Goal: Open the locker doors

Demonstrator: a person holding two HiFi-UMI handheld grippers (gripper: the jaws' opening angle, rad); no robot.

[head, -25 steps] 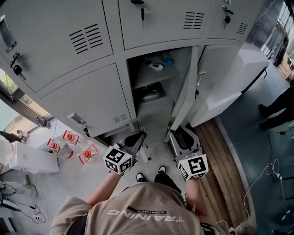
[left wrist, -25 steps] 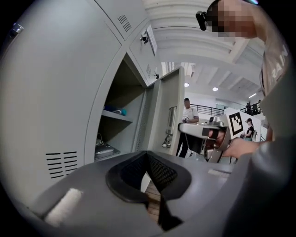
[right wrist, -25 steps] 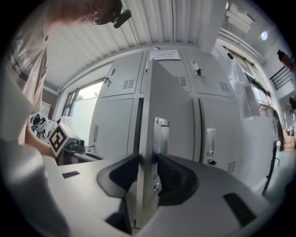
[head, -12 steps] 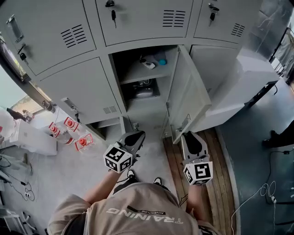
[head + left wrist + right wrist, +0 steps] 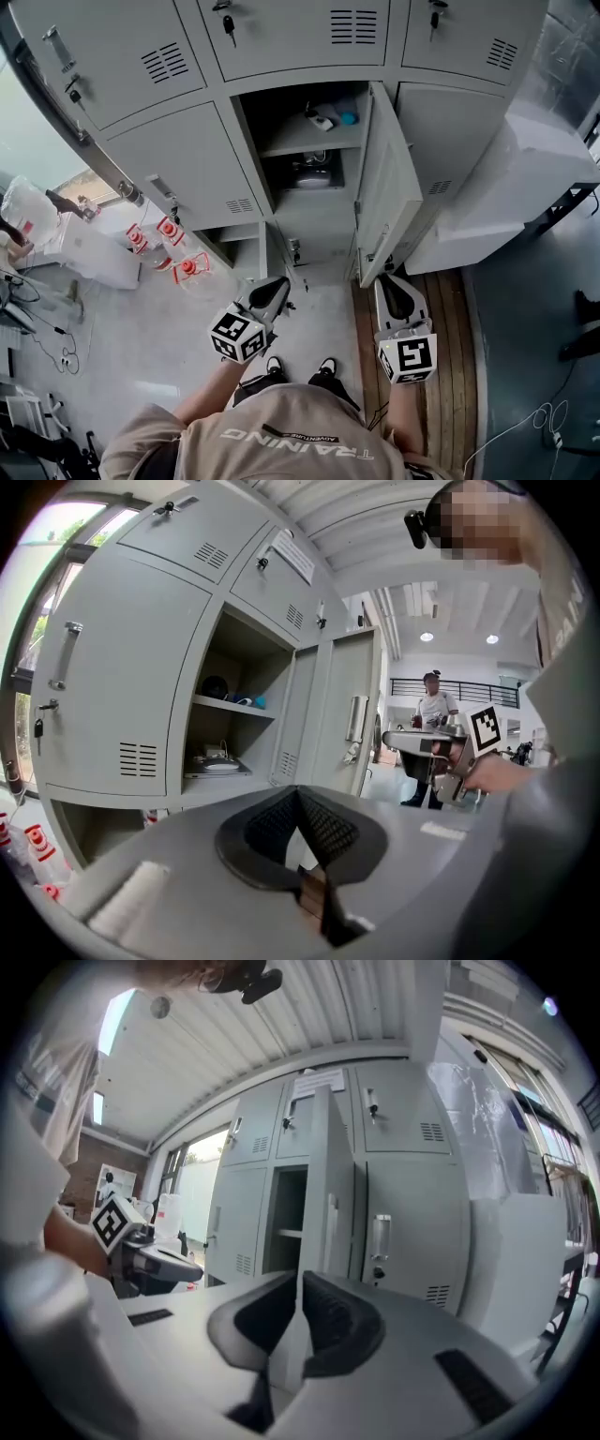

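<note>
The grey lockers fill the head view. The lower middle compartment [image 5: 309, 159] stands open, and its door [image 5: 384, 197] is swung out to the right. Inside, small items lie on a shelf [image 5: 314, 136]. My left gripper [image 5: 277, 284] hangs shut and empty in front of that compartment's foot. My right gripper [image 5: 389, 281] sits just below the door's lower edge, apart from it. Its jaws have just been closing with nothing between them. In the right gripper view the pads [image 5: 314, 1302] nearly meet, with the door's edge [image 5: 333, 1213] beyond. The left gripper view shows the open compartment [image 5: 234, 724].
Neighbouring doors are closed: lower left [image 5: 187, 159], lower right [image 5: 450, 122], and the upper row with keys in the locks [image 5: 228, 23]. Red-capped bottles [image 5: 169, 244] stand on the floor at left. A white covered unit [image 5: 525, 178] is at right. A person [image 5: 433, 705] stands far back.
The door has swung wider to the right. Both grippers have drawn back from the lockers. The right gripper's jaws, wide by the door's edge before, have closed on nothing.
</note>
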